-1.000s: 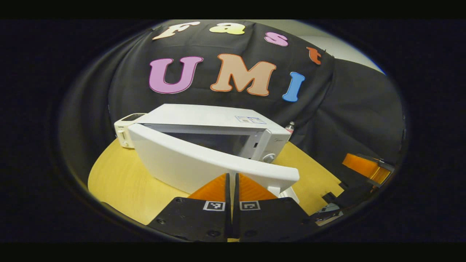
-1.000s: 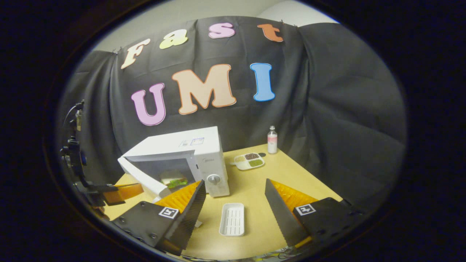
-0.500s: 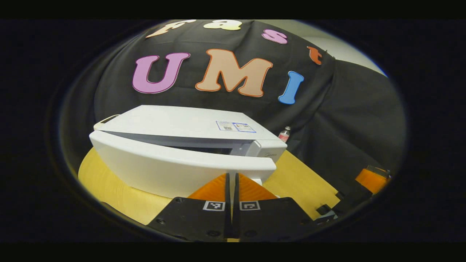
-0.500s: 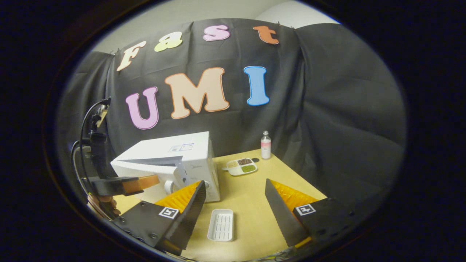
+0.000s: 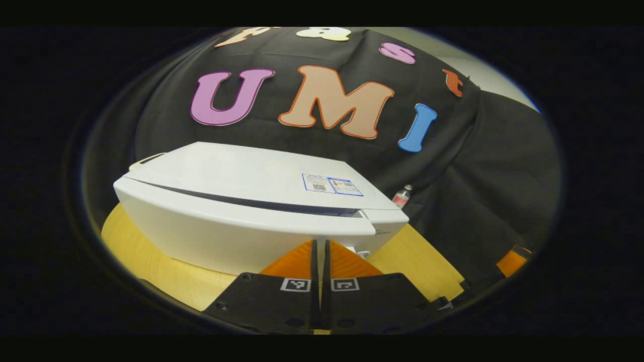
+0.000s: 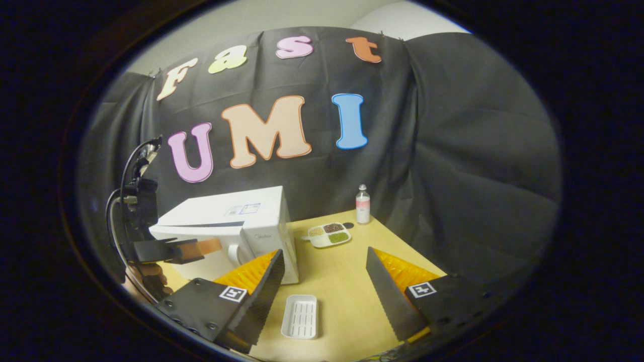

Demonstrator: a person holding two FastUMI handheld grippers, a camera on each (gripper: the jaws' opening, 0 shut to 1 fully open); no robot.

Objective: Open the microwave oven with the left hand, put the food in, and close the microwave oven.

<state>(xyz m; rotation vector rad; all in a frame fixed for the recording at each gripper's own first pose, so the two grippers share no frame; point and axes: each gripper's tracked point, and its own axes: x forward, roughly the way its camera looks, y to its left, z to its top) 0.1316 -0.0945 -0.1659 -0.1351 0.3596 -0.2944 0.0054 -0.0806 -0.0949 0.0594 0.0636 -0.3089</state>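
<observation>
Left gripper: fingers pressed together, holding nothing, tips against the microwave door. The door stands nearly flush; push squarely near its latch edge until it seats. Right gripper: fingers wide apart, empty, above the white tray. The food is hidden, presumably inside the microwave oven.

In the right gripper view the microwave stands on the worktop at the left. A divided dish lies to its right, a bottle behind that, and a tray in front.
</observation>
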